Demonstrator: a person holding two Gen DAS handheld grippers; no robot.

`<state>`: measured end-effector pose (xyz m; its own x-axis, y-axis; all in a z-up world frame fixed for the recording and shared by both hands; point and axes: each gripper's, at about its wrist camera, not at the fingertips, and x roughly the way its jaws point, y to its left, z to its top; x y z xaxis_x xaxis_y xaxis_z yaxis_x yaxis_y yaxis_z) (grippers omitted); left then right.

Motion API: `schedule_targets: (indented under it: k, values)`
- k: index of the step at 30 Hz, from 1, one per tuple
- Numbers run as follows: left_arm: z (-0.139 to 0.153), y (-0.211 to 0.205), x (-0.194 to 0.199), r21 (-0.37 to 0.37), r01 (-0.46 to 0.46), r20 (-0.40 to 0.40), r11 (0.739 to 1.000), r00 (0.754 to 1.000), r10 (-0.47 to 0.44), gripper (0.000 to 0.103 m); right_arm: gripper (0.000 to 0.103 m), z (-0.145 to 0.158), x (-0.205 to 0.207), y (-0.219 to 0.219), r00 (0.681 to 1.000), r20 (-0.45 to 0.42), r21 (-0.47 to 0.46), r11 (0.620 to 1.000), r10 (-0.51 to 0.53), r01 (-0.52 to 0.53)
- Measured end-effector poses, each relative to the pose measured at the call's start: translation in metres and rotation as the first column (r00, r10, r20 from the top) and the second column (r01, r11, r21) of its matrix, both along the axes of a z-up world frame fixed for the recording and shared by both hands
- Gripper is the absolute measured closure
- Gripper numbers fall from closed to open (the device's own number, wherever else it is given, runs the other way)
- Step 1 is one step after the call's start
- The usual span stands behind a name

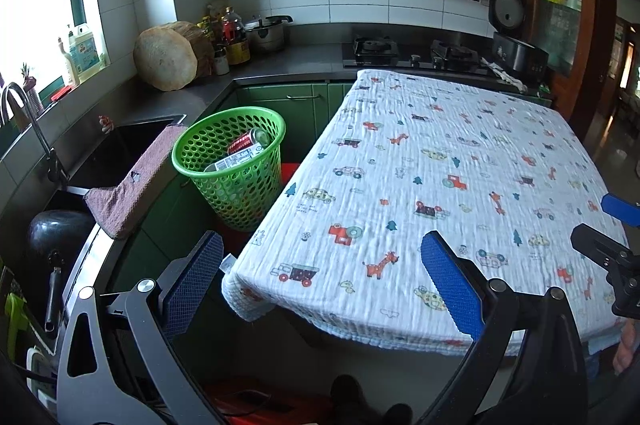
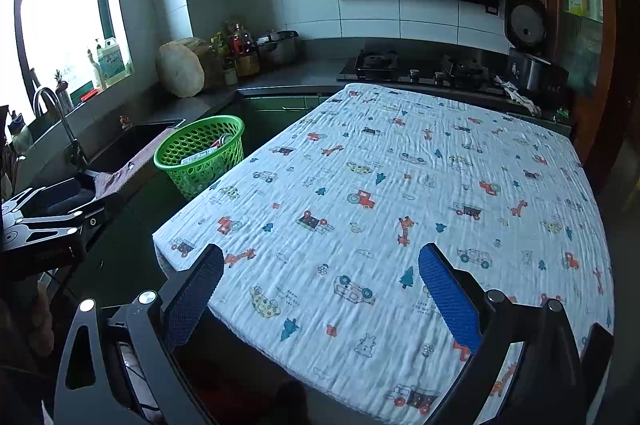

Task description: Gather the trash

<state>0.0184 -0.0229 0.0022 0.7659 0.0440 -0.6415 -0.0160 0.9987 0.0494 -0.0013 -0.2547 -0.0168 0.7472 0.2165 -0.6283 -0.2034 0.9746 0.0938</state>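
A green perforated basket (image 1: 236,165) stands left of the table and holds a red can (image 1: 246,141) and a labelled carton (image 1: 236,159). It also shows in the right wrist view (image 2: 202,153). The table wears a white cloth with cartoon cars (image 1: 440,185), also seen in the right wrist view (image 2: 400,205); I see no trash on it. My left gripper (image 1: 322,283) is open and empty over the table's near left corner. My right gripper (image 2: 320,293) is open and empty above the table's near edge. The right gripper also shows at the edge of the left wrist view (image 1: 612,249).
A sink (image 1: 120,149) with a faucet (image 1: 28,121) and a brown towel (image 1: 136,177) lies left of the basket. A counter carries a chopping block (image 1: 168,57), bottles (image 1: 234,41), a pot (image 1: 266,33), a stove (image 1: 412,53) and a rice cooker (image 1: 512,37).
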Motion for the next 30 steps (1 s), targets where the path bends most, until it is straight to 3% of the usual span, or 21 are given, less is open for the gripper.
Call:
schedule_targets:
  k: [30]
  values:
    - [0.0018,-0.0035,-0.0045,-0.035,0.019,0.019,0.999,1.000,-0.018,0.005,0.008,-0.0018,-0.0022,0.0024,1.000,-0.005,-0.003,1.000,0.009,-0.009]
